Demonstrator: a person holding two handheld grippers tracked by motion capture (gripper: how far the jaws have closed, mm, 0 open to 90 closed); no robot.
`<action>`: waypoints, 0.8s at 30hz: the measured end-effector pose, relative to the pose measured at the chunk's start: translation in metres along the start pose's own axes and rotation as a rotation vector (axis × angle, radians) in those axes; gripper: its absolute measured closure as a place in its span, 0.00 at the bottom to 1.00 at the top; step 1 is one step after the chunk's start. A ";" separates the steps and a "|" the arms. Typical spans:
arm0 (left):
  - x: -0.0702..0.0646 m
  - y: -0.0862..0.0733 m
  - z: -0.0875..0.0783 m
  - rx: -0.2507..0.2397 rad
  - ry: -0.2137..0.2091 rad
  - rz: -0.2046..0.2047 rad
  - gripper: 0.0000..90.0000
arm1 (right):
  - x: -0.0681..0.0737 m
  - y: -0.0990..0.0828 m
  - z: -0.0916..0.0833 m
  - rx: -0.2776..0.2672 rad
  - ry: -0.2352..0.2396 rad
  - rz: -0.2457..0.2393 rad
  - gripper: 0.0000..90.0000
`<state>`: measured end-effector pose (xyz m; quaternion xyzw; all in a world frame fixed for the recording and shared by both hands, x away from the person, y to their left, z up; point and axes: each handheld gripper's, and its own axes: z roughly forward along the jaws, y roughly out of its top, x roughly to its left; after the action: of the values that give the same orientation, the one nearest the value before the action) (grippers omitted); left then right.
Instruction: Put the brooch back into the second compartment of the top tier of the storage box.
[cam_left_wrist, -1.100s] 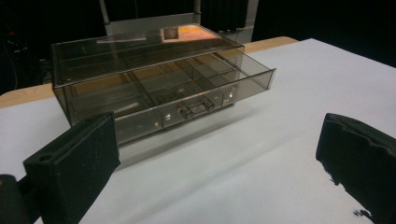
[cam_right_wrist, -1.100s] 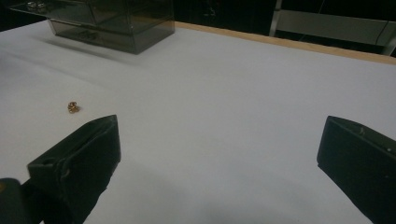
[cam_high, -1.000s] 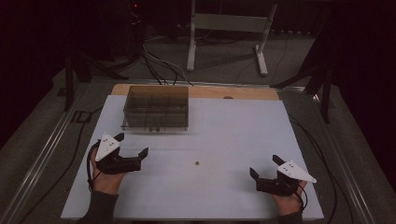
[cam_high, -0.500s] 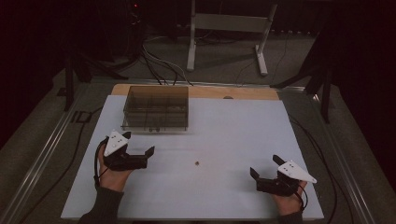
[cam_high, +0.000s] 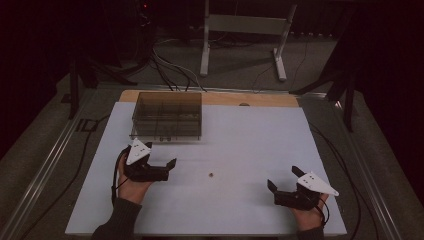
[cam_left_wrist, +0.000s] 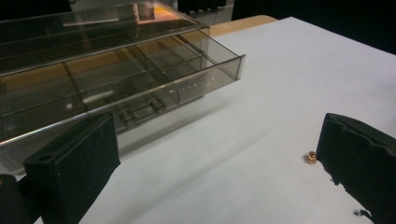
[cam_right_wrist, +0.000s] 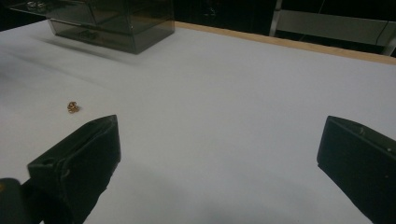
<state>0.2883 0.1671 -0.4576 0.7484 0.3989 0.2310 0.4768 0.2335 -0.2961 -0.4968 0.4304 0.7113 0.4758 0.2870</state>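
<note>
dark room, cables and a metal stand on the floor behind, white table top (cam_high: 260, 140) with a wood strip along the far edge. smoky clear compartment box (cam_high: 167, 121) sits at the far left of the table, empty-looking from above, tiny bits in it can't be made out. small brass nut-like piece (cam_high: 211, 175) lies loose on the bare white surface, roughly mid-table, well apart from the box and nearer the person's edge. left gripper (cam_high: 169, 167) is low over the table just beside the box's near side, jaws pointing toward the table's right, spread wide, holding nothing. in the left gripper view the brass piece (cam_left_wrist: 310, 157) sits right by the inner face of the jaw on that view's right side, so it lies ahead and off-centre, not between the jaws yet; box (cam_left_wrist: 116, 79) fills the upper left there. right gripper (cam_high: 282, 185) rests near the front right corner, jaws also wide apart and empty, aimed left toward the table middle; in its view the brass piece (cam_right_wrist: 73, 107) is far off to the upper left, beyond the jaw on that side. left hand (cam_high: 131, 185) looks the nearer one to the piece, right hand (cam_high: 309, 216) farther. piece is too small to show a long axis, looks roundish. likely next move: left gripper slides a bit further along and recentres so the piece falls between the jaws before closing; forearm comes in low from the bottom edge, wrist near level.
</note>
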 end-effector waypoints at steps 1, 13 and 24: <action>0.000 0.000 0.000 0.000 0.000 0.000 0.00 | 0.000 0.000 0.000 0.000 0.000 0.000 0.00; -0.012 0.003 0.023 0.035 -0.030 0.004 0.00 | 0.000 0.000 0.000 0.002 0.001 0.002 0.00; -0.024 0.005 0.039 0.056 -0.067 0.013 0.01 | 0.000 0.000 0.000 0.000 -0.001 0.001 0.00</action>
<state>0.3046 0.1252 -0.4700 0.7714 0.3842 0.1977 0.4670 0.2335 -0.2962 -0.4966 0.4308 0.7111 0.4758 0.2869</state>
